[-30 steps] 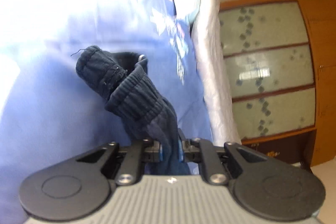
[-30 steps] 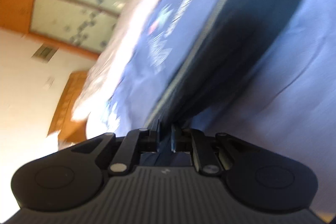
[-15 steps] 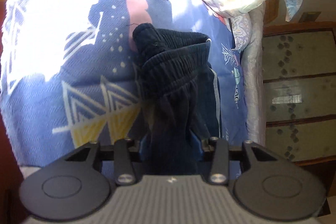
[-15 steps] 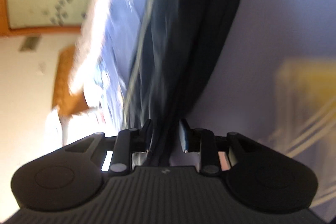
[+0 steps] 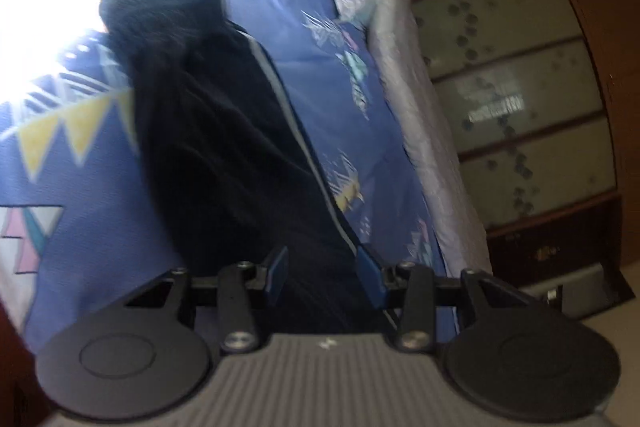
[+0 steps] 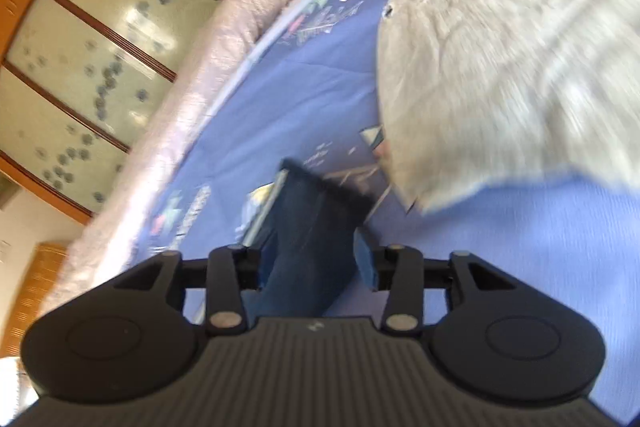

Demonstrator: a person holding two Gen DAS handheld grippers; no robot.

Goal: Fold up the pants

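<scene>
Left wrist view: my left tongs (image 5: 322, 273) stand parted, the dark pants (image 5: 224, 147) passing between the blue pads without being pinched. The garment runs from the lower centre to its ribbed waistband at upper left, lying on the blue patterned bedspread (image 5: 360, 131). Right wrist view: my right tongs (image 6: 308, 263) have just been opening; the pants (image 6: 308, 227) cuff end lies between the pads, apparently loose. A pale fleecy blanket (image 6: 500, 47) fills the upper right, just beside the cuff. Risks, as I judge them: cloth snagging on a pad as I withdraw would drag the fold askew; the cuff may slip under the blanket edge; motion blur hides whether the layers lie aligned.
</scene>
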